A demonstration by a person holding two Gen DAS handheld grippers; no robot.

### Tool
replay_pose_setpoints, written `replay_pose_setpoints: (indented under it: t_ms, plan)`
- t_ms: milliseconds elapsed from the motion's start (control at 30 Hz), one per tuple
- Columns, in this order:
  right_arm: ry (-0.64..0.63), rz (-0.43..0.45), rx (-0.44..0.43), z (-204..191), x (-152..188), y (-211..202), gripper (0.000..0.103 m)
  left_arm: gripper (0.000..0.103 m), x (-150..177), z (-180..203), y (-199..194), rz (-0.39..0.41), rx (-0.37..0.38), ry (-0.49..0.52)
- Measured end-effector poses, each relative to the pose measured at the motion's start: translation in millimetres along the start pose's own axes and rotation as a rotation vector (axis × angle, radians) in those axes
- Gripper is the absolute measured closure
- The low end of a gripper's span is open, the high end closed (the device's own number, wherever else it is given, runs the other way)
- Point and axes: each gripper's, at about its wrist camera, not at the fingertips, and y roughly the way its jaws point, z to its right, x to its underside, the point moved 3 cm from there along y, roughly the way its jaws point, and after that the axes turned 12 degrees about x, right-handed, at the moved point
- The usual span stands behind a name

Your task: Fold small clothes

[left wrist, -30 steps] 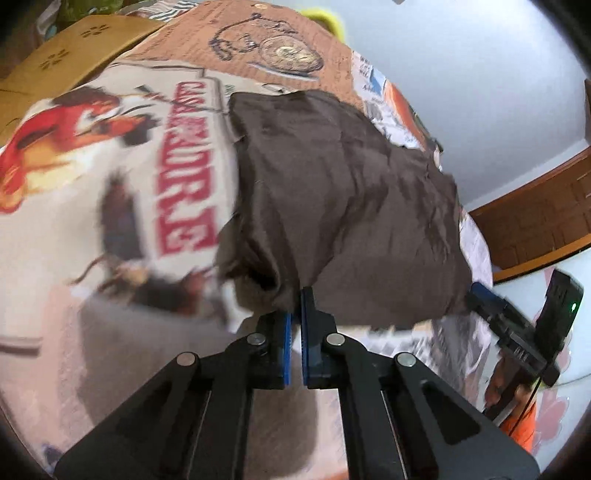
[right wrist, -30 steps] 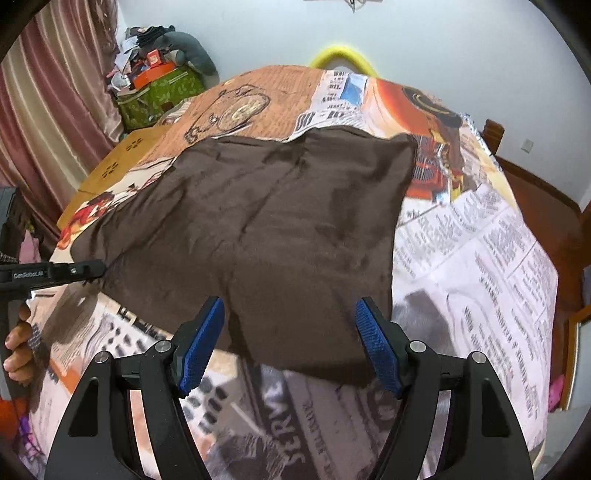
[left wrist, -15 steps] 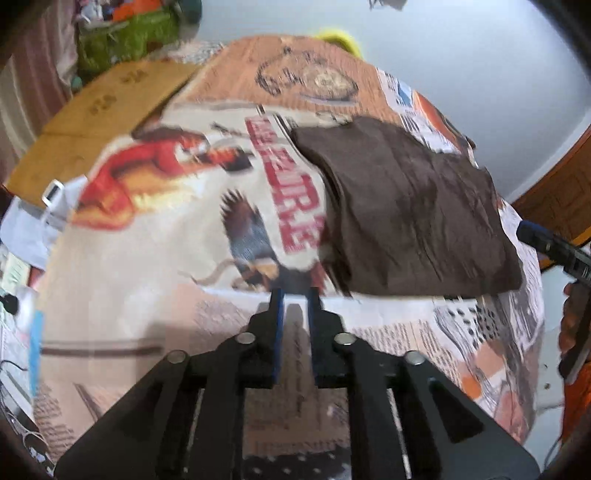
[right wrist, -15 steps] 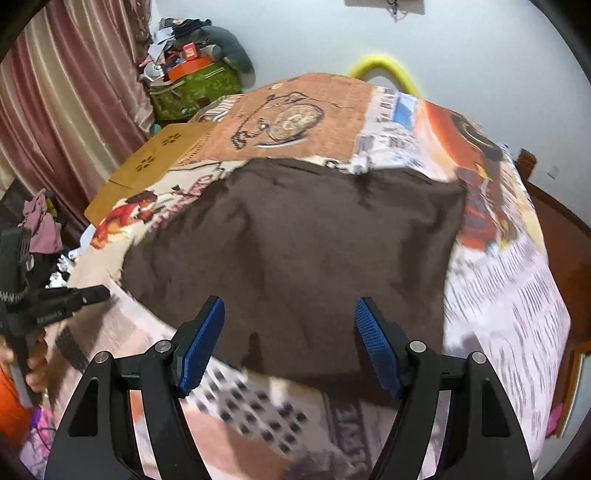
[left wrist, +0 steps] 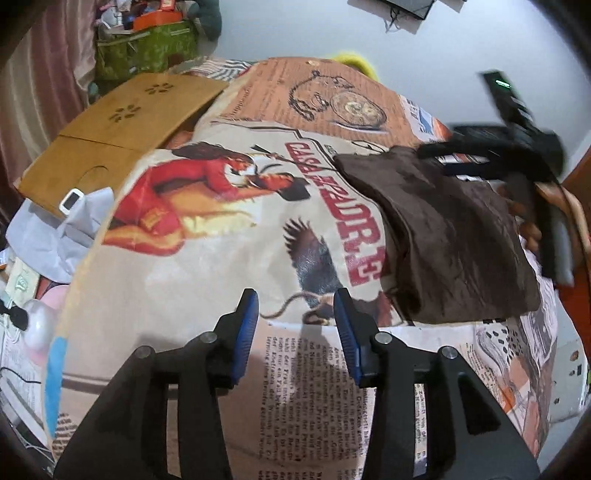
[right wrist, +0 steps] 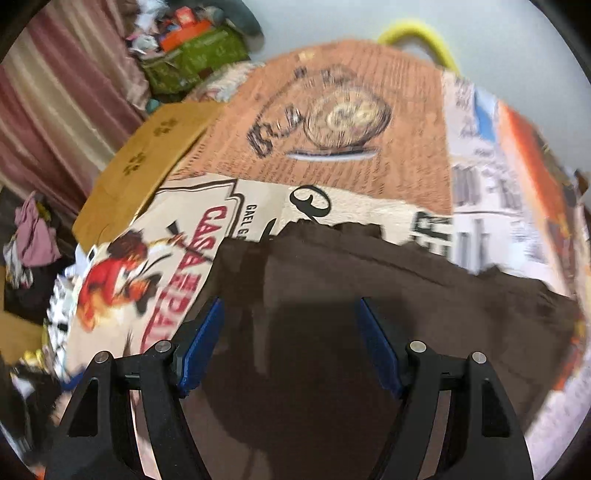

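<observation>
A dark brown garment [left wrist: 443, 236] lies folded on the printed bedspread [left wrist: 207, 266], at the right of the left wrist view. My left gripper [left wrist: 295, 306] hangs over bare bedspread to the garment's left; its jaws are opening and nothing is between them. The other gripper and the hand holding it [left wrist: 517, 155] show blurred over the garment's far edge. In the right wrist view the brown garment [right wrist: 369, 295] fills the lower half. My right gripper [right wrist: 288, 321] hovers open above it, near its left edge, holding nothing.
A wooden board [left wrist: 122, 125] lies at the bed's far left edge, with a green bag [left wrist: 147, 48] and clutter behind it by a curtain [right wrist: 59, 96]. Clothes and small items [left wrist: 48, 229] crowd the left side. A yellow hoop [right wrist: 421, 33] peeks over the far end.
My left gripper let go of the garment's edge, opened and drew back to the left over the bedspread. My right gripper swept forward and left across the garment, still open.
</observation>
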Motion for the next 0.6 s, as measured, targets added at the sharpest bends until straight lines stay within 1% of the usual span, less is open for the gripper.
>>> replay_pose_setpoints:
  t_ms: [100, 167, 233, 267, 333, 400, 433, 467, 533, 567, 600]
  plan:
    - [0.044, -0.052, 0.001, -5.2, -12.2, 26.2, 0.033, 0.061, 2.3, 7.3, 2.3, 0.002, 0.011, 0.033]
    - [0.04, -0.052, 0.021, -10.2, -16.8, 32.8, 0.03, 0.058, 3.4, 10.6, 1.6, 0.009, 0.024, 0.045]
    - [0.007, -0.057, 0.042, -16.7, -19.2, 36.9, 0.03, 0.055, 4.7, 11.2, 0.9, 0.019, 0.027, 0.049]
    - [-0.03, -0.055, 0.059, -22.5, -17.6, 38.5, 0.03, 0.054, 5.1, 10.6, 1.1, 0.019, 0.029, 0.047]
    - [-0.095, -0.042, 0.109, -28.1, -14.2, 40.1, 0.034, 0.054, 6.1, 7.8, 4.5, 0.007, 0.033, 0.034]
    - [-0.14, -0.036, 0.165, -29.4, -8.3, 43.9, 0.051, 0.054, 7.3, 5.5, 7.0, -0.006, 0.036, 0.022]
    - [-0.154, -0.031, 0.176, -28.9, -4.4, 45.0, 0.053, 0.054, 7.5, 4.9, 7.9, -0.012, 0.037, 0.017]
    - [-0.155, -0.023, 0.172, -26.4, -3.6, 44.2, 0.054, 0.054, 7.5, 5.1, 8.3, -0.017, 0.038, 0.015]
    - [-0.138, -0.012, 0.166, -21.0, -1.7, 41.3, 0.062, 0.054, 7.1, 7.3, 7.9, -0.023, 0.034, 0.02]
    - [-0.118, -0.014, 0.154, -17.3, -1.4, 39.7, 0.068, 0.054, 7.0, 9.5, 7.9, -0.029, 0.036, 0.019]
    - [-0.104, -0.017, 0.146, -14.2, -2.8, 38.4, 0.077, 0.054, 7.2, 11.8, 8.4, -0.037, 0.045, 0.015]
